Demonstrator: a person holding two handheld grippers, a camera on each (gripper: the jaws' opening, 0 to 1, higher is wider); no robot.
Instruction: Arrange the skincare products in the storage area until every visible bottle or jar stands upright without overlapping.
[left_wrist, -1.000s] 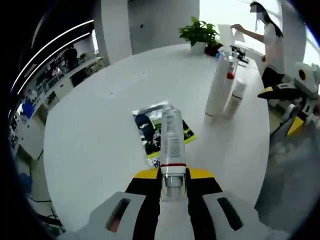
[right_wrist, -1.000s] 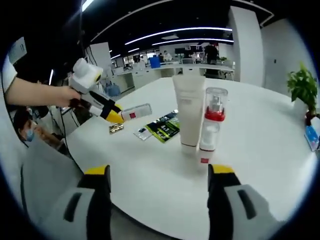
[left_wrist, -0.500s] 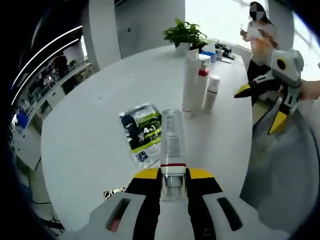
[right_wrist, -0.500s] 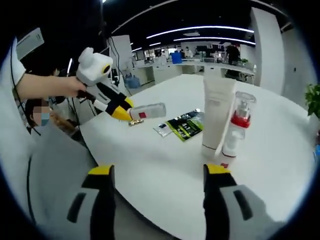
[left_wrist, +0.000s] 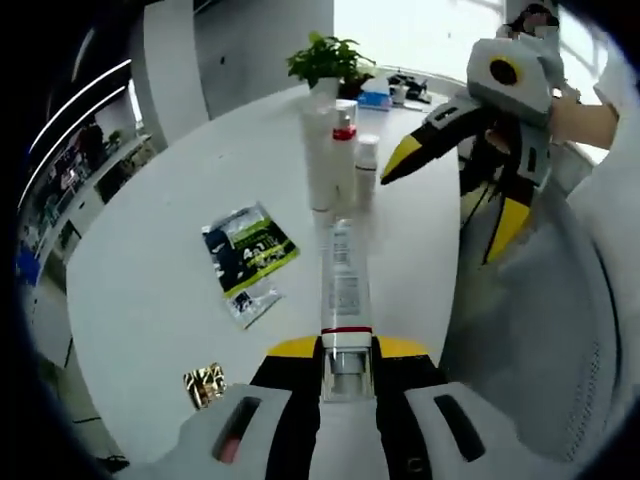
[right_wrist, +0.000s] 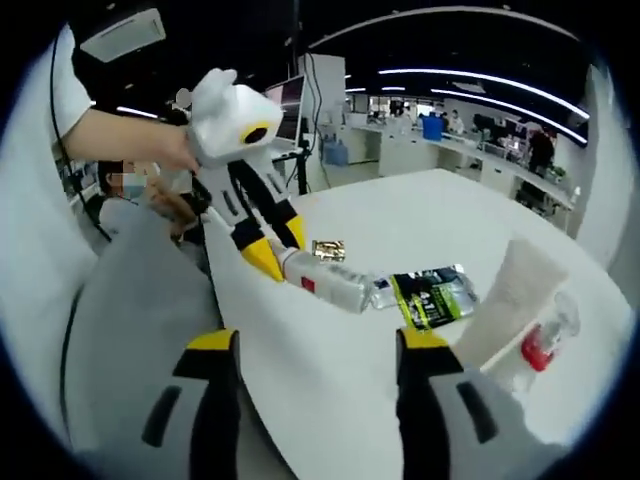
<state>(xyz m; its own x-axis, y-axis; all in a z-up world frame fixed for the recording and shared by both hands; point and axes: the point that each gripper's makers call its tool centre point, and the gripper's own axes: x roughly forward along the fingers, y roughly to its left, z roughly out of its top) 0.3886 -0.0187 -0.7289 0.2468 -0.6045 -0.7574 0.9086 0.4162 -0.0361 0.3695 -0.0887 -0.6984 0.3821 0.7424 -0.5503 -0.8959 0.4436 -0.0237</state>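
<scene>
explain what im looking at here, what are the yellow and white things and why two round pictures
No robot here: a person holds a pair of hand tongs in each hand, and a wide-angle camera rides on each. The left gripper view looks along the left tongs, shut on a clear bottle held over a round white table. The right gripper view looks along the right tongs, open with nothing in them. Each view also catches the other tongs. On the table stand a white tube, a red-collared pump bottle and a small white bottle, beside flat sachets.

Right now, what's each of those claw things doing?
Left gripper: closed on the clear bottle.
Right gripper: open, holding nothing.
</scene>
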